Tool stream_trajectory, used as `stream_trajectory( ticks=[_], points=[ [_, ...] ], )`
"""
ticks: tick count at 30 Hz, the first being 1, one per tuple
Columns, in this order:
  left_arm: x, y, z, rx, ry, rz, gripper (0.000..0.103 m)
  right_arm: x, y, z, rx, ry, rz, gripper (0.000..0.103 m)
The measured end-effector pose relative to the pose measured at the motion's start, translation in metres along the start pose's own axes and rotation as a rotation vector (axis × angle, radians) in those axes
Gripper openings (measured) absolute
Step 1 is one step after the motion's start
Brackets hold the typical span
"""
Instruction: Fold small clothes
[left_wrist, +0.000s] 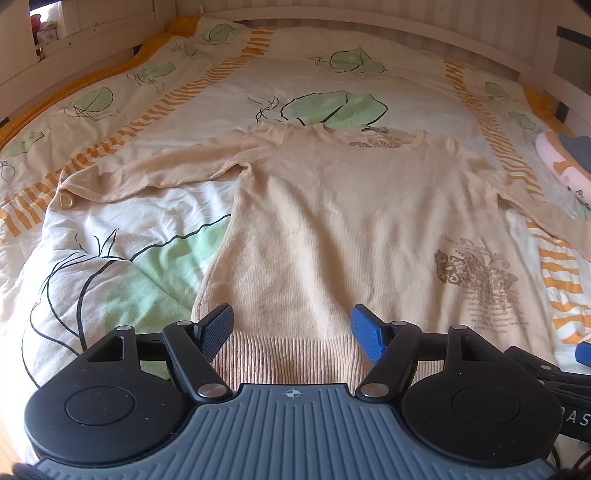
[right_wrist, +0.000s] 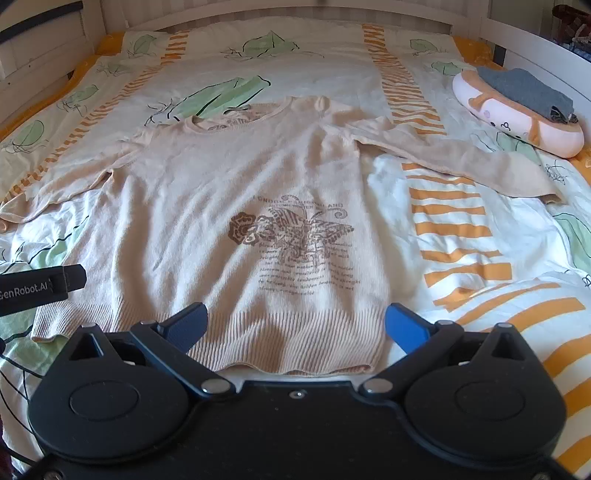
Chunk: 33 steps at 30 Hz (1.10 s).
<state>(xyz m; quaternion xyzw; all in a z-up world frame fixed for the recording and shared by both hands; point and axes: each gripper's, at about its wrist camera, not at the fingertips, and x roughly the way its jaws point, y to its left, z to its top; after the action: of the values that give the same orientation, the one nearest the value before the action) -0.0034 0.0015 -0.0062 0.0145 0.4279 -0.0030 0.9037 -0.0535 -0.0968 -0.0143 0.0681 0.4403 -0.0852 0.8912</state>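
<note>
A beige long-sleeved sweater (left_wrist: 332, 221) (right_wrist: 221, 177) lies flat, front up, on the bed, with a brown butterfly print (right_wrist: 291, 236) low on its front. Both sleeves spread sideways: one sleeve (left_wrist: 147, 173) to the left, the other sleeve (right_wrist: 461, 158) to the right. My left gripper (left_wrist: 291, 321) hangs open over the left part of the ribbed hem (left_wrist: 291, 354), nothing pinched between its fingers. My right gripper (right_wrist: 295, 321) stands wide open above the hem's right part (right_wrist: 295, 339), close to the sweater's right corner. The left gripper's body (right_wrist: 40, 284) shows at the left edge of the right wrist view.
The sweater rests on a rumpled duvet (right_wrist: 461, 221) with green leaves and orange stripes. A pink plush pillow (right_wrist: 517, 125) bearing a folded grey cloth (right_wrist: 524, 88) lies at the far right. A white bed rail (right_wrist: 535, 62) runs around the mattress.
</note>
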Motion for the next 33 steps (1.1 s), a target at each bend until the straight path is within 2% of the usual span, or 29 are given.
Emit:
stream_trajectory(
  ticks=[33],
  points=[
    [0.0057, -0.0019, -0.0035, -0.009, 0.018, -0.003, 0.069, 0.0049, 0.0019, 0.0010, 0.008, 0.025, 0.008, 0.102]
  ],
)
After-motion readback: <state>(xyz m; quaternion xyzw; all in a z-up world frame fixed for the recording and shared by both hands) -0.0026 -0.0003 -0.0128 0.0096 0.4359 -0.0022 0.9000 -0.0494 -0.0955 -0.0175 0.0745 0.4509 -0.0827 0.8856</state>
